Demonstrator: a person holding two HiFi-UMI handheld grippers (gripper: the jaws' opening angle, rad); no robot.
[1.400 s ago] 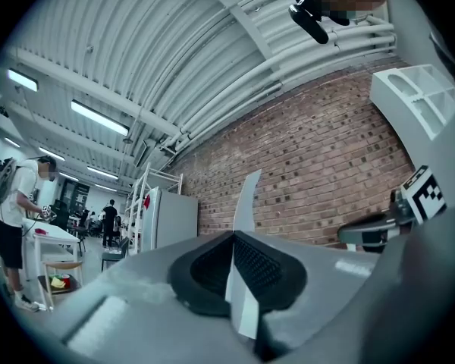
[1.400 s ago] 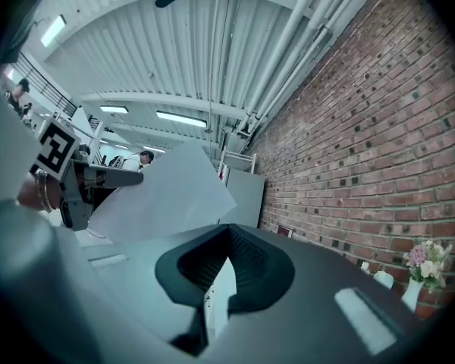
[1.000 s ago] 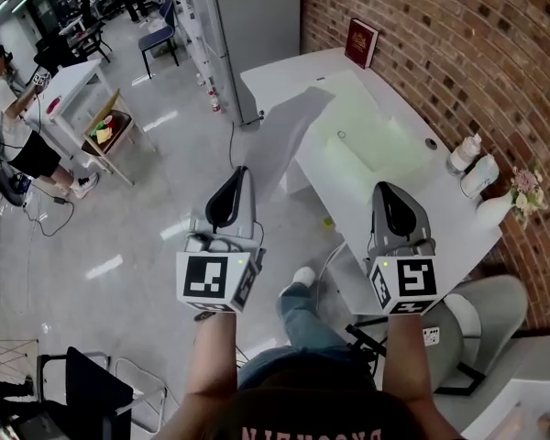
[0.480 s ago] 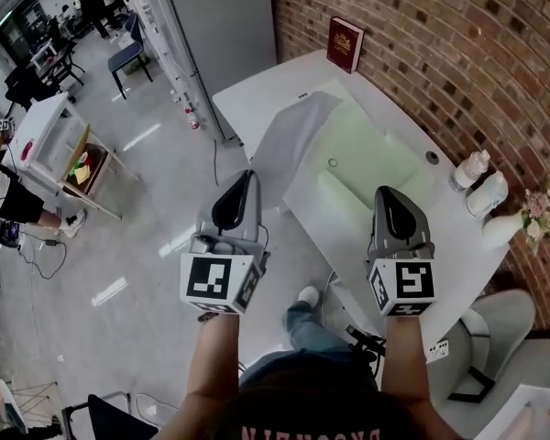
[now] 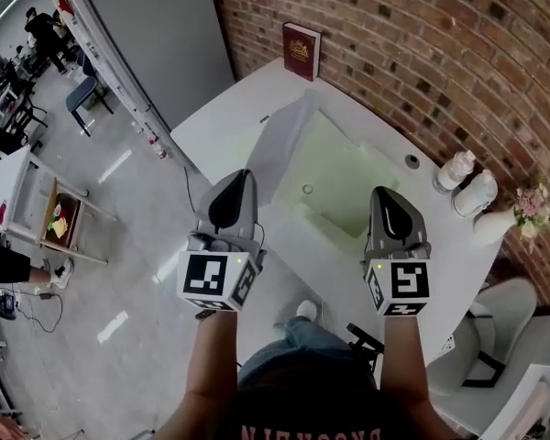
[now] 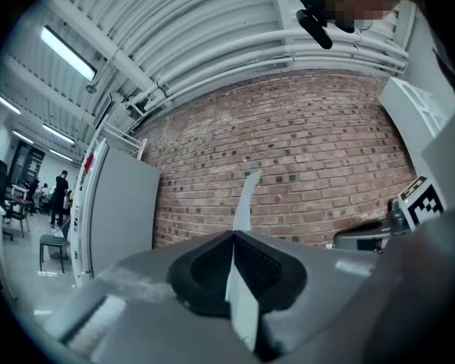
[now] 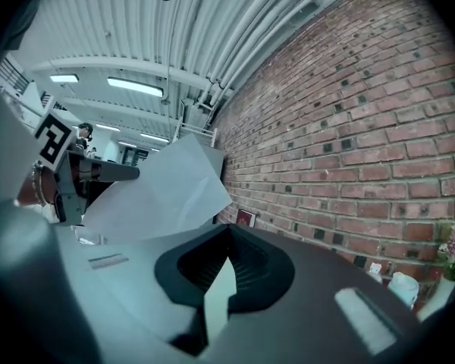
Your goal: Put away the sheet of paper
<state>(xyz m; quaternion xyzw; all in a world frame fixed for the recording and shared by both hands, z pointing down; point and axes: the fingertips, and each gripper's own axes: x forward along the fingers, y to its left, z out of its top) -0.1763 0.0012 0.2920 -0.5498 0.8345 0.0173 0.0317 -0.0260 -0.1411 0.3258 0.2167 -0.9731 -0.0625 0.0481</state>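
Note:
The sheet of paper point(image 5: 335, 168) is pale, partly greenish and partly grey, and hangs stretched between my two grippers above the white table point(image 5: 225, 126). My left gripper point(image 5: 238, 181) is shut on the sheet's left edge. In the left gripper view the paper point(image 6: 243, 203) stands edge-on out of the closed left gripper point(image 6: 232, 237). My right gripper point(image 5: 386, 197) is shut on the near right edge. In the right gripper view the paper point(image 7: 163, 196) rises leftward from the right gripper point(image 7: 227, 233).
A dark red book point(image 5: 301, 51) leans against the brick wall at the table's far end. Two white bottles point(image 5: 466, 181) and a small vase of flowers point(image 5: 524, 211) stand at the table's right end. A grey chair point(image 5: 495, 328) is at the lower right, with open floor to the left.
In the head view the table and brick wall have slid left and come nearer. Both grippers keep the same hold on the sheet, which stays spread between them.

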